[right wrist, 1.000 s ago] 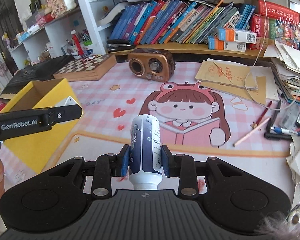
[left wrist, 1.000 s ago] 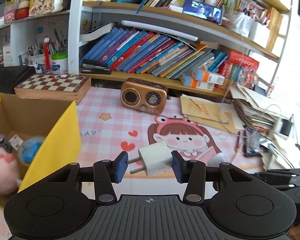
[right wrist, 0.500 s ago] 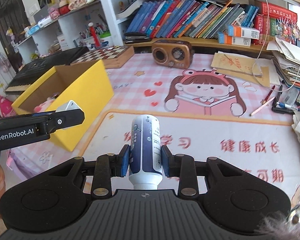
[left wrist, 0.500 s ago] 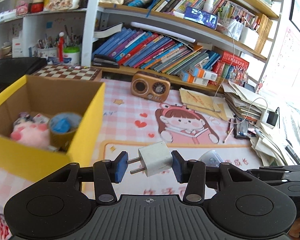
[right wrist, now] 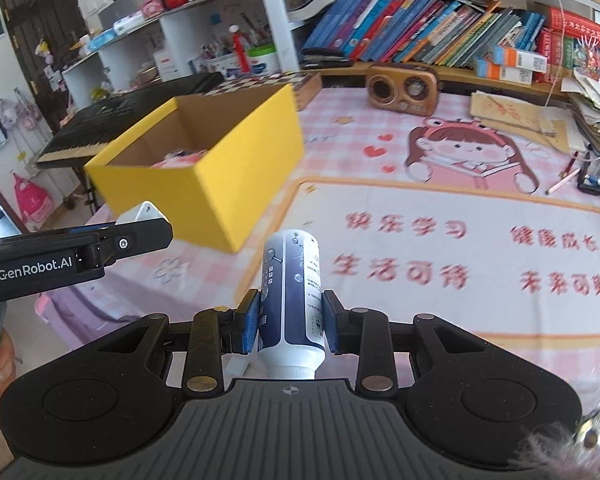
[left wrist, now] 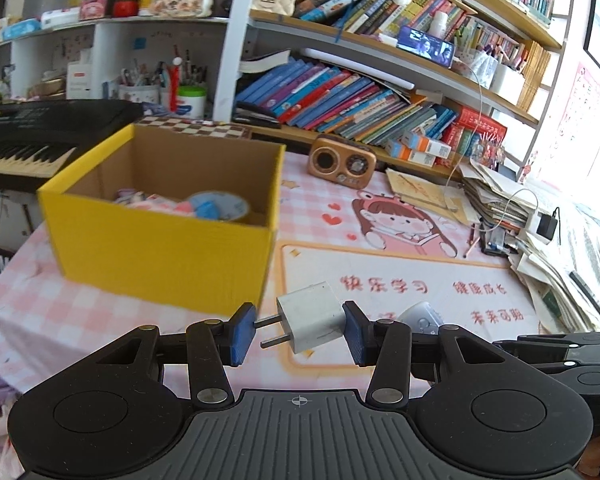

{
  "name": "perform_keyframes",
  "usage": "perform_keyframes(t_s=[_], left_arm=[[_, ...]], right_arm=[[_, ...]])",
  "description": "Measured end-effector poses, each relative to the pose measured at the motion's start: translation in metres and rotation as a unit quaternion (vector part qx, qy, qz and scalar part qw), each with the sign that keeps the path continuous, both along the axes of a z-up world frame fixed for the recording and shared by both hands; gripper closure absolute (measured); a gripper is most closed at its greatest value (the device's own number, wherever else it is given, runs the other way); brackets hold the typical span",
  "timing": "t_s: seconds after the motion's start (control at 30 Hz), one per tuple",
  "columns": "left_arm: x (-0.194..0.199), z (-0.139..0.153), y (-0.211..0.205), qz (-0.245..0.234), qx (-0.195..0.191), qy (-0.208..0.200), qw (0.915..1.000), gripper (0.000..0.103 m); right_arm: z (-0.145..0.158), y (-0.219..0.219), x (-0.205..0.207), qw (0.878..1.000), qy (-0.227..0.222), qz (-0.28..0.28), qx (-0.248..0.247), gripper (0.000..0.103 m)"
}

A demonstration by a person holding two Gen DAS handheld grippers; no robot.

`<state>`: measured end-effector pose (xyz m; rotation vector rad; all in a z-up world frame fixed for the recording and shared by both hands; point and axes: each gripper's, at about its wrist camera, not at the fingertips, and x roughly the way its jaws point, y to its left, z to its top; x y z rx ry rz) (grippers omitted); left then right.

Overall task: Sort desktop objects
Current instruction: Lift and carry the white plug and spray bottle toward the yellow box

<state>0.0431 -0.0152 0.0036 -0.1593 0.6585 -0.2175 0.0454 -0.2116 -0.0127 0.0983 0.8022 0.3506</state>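
Radio (left wrist: pixel 342 158), keyboard (left wrist: pixel 32 140), chessboard (left wrist: pixel 192 128), leaning books (left wrist: pixel 340 96); shelf clutter indistinct.

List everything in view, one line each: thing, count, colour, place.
charger plug: one, white, between the left gripper's pads.
bottle: one, blue and white, between the right gripper's pads.
box: one, yellow, left on the desk, open, already holding items.
radio: one, brown, at the desk's back.
chessboard: one, checkered, behind the box.
keyboard: one, black, far left.
books: many, mostly blue, on the shelf.
left gripper: one, black, blue pads.
right gripper: one, black, blue pads.
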Motion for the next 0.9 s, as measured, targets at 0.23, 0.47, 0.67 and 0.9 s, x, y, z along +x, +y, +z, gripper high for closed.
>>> perform_keyframes(t_s=[0.23,0.47,0.67,0.9], left_arm=[[-0.030,-0.003,0.036,0.023,0.004,0.006,0.9997,0.058],[-0.051,-0.002,0.064,0.055,0.000,0.005,0.9985,0.058],[-0.059,-0.001,0.078,0.072,-0.008,-0.003,0.9973,0.058],[-0.064,0.002,0.086,0.081,-0.014,-0.012,0.9966,0.058]], right_arm=[[-0.006,0.038,-0.024,1.000,0.011,0.023,0.011,0.073],[-0.004,0.066,-0.033,0.999,0.009,0.051,0.012,0.073],[-0.001,0.081,-0.039,0.998,0.003,0.070,0.004,0.073],[0.002,0.091,-0.040,0.996,-0.004,0.085,-0.005,0.073]])
